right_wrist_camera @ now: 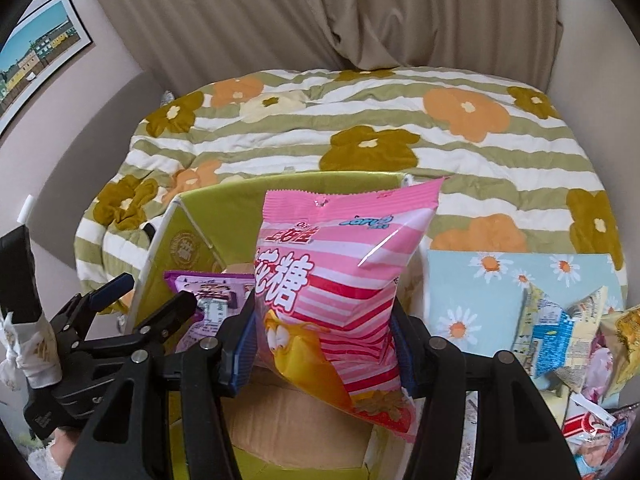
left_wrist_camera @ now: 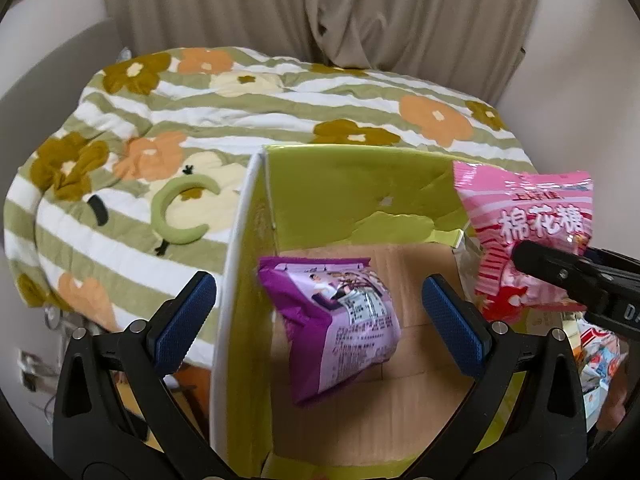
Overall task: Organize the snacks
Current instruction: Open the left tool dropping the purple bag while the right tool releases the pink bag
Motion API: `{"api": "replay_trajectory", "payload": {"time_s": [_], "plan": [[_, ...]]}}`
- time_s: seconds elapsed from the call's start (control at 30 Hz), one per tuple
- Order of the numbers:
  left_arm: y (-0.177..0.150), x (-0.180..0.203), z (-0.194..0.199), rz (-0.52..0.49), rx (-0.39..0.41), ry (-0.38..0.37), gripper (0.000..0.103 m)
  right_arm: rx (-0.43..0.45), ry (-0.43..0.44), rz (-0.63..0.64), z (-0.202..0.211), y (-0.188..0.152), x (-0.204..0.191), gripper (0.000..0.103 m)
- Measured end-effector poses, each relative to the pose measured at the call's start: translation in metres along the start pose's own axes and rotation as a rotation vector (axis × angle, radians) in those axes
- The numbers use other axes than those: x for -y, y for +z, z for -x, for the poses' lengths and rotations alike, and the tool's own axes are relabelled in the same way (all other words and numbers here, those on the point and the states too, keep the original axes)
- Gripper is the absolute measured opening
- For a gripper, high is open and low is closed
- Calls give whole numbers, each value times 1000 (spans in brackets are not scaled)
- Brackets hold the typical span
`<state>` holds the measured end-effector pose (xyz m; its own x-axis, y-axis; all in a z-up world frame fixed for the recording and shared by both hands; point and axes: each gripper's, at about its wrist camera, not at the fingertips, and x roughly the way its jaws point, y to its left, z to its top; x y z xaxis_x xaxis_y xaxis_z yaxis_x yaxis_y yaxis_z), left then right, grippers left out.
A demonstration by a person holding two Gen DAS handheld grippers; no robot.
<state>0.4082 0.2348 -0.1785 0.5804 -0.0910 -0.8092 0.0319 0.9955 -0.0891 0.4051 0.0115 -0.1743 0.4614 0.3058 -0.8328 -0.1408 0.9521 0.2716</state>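
A bed (left_wrist_camera: 280,116) under a green-striped quilt with orange and olive flowers fills a room hung with beige curtains (left_wrist_camera: 320,8); a framed picture (right_wrist_camera: 36,56) hangs on the wall. Loose snack packets (right_wrist_camera: 560,332) on a daisy-print cloth are cut off at the frame's right edge, their labels unreadable. An open green-lined cardboard box (left_wrist_camera: 304,184) holds a purple packet (left_wrist_camera: 336,320), which sits untouched between the wide-spread jaws of the left gripper (left_wrist_camera: 320,320). The right gripper (right_wrist_camera: 320,344) clamps a pink marshmallow bag (right_wrist_camera: 340,280) above the box.
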Motion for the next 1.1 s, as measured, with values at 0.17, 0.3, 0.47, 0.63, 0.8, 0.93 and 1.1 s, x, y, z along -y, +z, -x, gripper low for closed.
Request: {"api": "replay_trajectory", "payload": {"time_s": [0.17, 0.3, 0.47, 0.63, 0.8, 0.93, 1.1], "plan": [[-5, 0, 20, 33, 17, 29, 102, -11, 35, 19, -5, 9, -5, 54], [-6, 0, 24, 40, 19, 51, 102, -17, 67, 24, -16, 19, -5, 55], [-7, -3, 26, 54, 24, 61, 102, -35, 82, 55, -37, 26, -12, 94], [-12, -9, 26, 57, 20, 73, 102, -17, 19, 115, -40, 22, -14, 103], [-16, -12, 32, 73, 32, 66, 102, -13, 39, 96, -28, 18, -7, 103], [-19, -11, 42, 63, 50, 60, 102, 14, 43, 92, -12, 12, -9, 103], [-24, -7, 58, 44, 72, 42, 102, 53, 46, 82, 10, -2, -14, 103]]}}
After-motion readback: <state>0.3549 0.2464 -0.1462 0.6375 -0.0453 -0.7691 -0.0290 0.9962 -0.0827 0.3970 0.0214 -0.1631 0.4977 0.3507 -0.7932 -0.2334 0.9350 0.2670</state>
